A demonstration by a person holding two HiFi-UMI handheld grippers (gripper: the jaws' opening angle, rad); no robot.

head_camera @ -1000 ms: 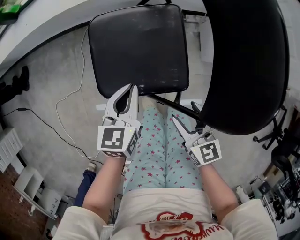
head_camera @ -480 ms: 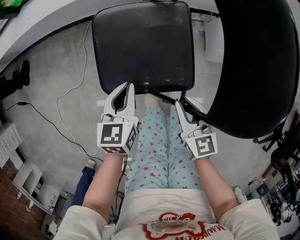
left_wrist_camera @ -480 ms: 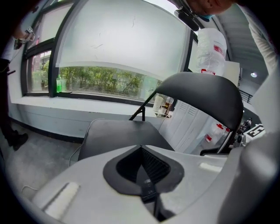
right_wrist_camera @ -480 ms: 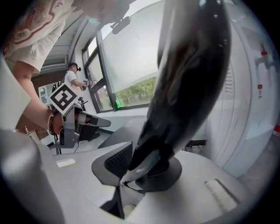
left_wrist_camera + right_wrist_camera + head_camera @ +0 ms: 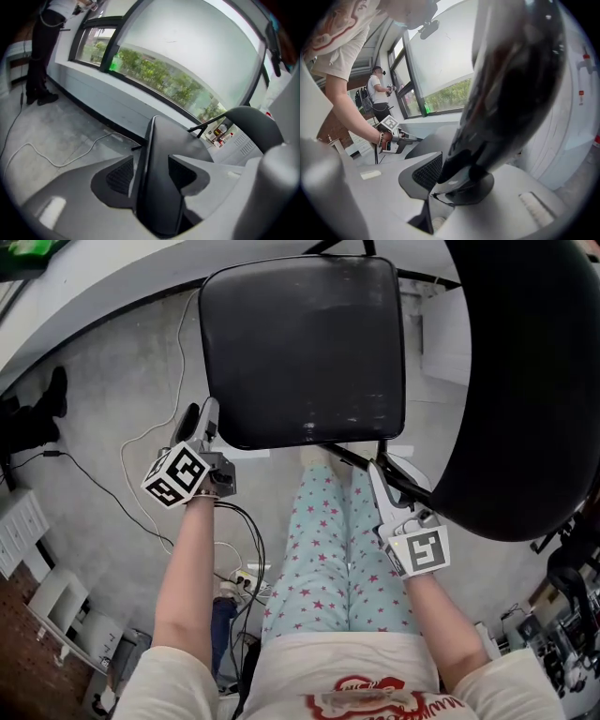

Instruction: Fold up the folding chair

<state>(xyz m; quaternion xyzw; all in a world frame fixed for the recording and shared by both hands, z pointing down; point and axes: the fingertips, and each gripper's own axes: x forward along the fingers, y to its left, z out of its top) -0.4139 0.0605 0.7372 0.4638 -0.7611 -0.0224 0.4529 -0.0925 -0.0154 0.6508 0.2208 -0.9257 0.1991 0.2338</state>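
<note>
The folding chair stands open in front of me, with its black seat (image 5: 300, 343) at top centre and its black backrest (image 5: 506, 381) at the right. My left gripper (image 5: 202, 423) sits at the seat's left edge, rolled on its side. In the left gripper view the seat's edge (image 5: 157, 140) runs between the open jaws (image 5: 152, 176). My right gripper (image 5: 380, 479) is at the backrest's lower edge. Its jaws have just been closing, and its pads (image 5: 426, 171) now pinch the glossy backrest (image 5: 511, 84).
My legs in starred trousers (image 5: 328, 540) are just under the seat's near edge. Cables (image 5: 141, 437) and a power strip (image 5: 246, 575) lie on the concrete floor at left. A white shelf (image 5: 56, 615) stands lower left. Another person (image 5: 377, 91) stands by the window.
My left gripper has swung from the seat's near edge to its left side and rolled over. The right gripper, open a second ago, has closed on the backrest and stayed there.
</note>
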